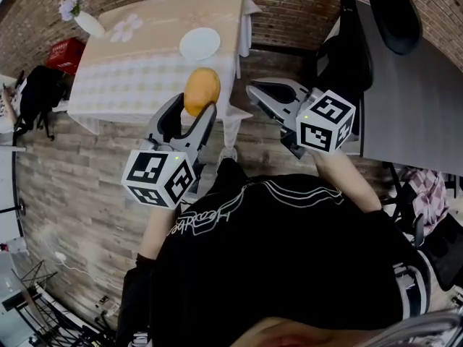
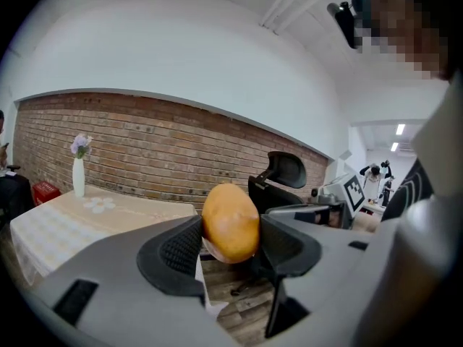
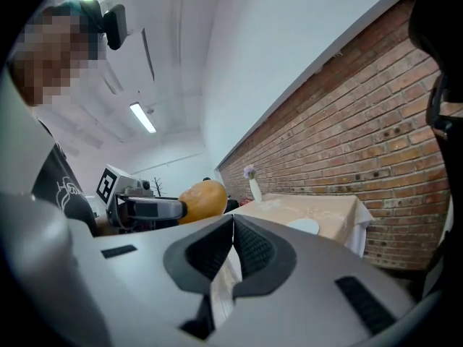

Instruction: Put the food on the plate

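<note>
A golden-brown bread roll (image 1: 202, 90) is clamped between the jaws of my left gripper (image 1: 192, 114), held in the air short of the table. In the left gripper view the bread roll (image 2: 230, 221) fills the gap between both pads. A white plate (image 1: 200, 43) lies near the right end of the table (image 1: 145, 63) with its beige cloth. My right gripper (image 1: 262, 96) hovers to the right of the roll, its jaws pressed together with nothing in them. From the right gripper view I see the roll (image 3: 202, 199) at left and the plate (image 3: 304, 225) beyond my right gripper (image 3: 233, 231).
A white vase with flowers (image 1: 81, 16) stands at the table's far left corner. A black office chair (image 1: 353, 56) and a grey desk (image 1: 412, 92) are at the right. A red box (image 1: 66, 53) and a black bag (image 1: 37, 92) sit on the wooden floor at left.
</note>
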Demonstrator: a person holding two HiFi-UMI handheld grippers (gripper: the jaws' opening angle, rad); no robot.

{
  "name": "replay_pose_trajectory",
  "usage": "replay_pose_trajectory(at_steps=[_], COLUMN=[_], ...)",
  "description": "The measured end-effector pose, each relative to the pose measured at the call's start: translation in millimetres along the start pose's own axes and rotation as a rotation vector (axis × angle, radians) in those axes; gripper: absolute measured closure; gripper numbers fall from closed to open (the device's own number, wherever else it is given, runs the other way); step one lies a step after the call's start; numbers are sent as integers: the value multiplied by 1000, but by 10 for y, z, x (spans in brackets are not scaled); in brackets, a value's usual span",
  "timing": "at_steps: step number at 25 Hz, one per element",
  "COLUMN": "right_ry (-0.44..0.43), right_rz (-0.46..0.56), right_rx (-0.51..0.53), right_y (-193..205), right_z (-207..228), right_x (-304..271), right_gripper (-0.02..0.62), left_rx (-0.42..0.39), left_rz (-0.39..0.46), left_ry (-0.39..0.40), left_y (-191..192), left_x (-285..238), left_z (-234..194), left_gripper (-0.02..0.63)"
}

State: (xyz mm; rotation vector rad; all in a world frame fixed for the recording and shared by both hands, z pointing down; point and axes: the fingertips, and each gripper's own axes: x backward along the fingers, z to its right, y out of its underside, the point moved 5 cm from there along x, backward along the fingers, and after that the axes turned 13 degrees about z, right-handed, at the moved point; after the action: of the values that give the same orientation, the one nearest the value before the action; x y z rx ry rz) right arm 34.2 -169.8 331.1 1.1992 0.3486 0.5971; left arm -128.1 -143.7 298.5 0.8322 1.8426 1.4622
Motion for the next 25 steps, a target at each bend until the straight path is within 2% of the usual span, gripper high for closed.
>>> replay_pose_trajectory(at_steps=[5,13,17,25], right_ry=[55,153,202,290], right_rz=[-1,4,3,-19], right_rx=[-12,-28,-40,-98], right_y=[-38,-97,-56,214], right_z=[295,722,928,1340], right_x=[-420,-847,-990,-1240], right_gripper=[598,598,598,598], left_rx=[-25,10,21,6], left_rz=[-24,-78,-100,-147], left_ry=[45,136,176,190], left_y=[-129,-122,-65,213], left_x=[-404,-986,-1247,-1716], left_z=[-497,-1011,-1210,-1696], left_gripper=[357,356,357,356])
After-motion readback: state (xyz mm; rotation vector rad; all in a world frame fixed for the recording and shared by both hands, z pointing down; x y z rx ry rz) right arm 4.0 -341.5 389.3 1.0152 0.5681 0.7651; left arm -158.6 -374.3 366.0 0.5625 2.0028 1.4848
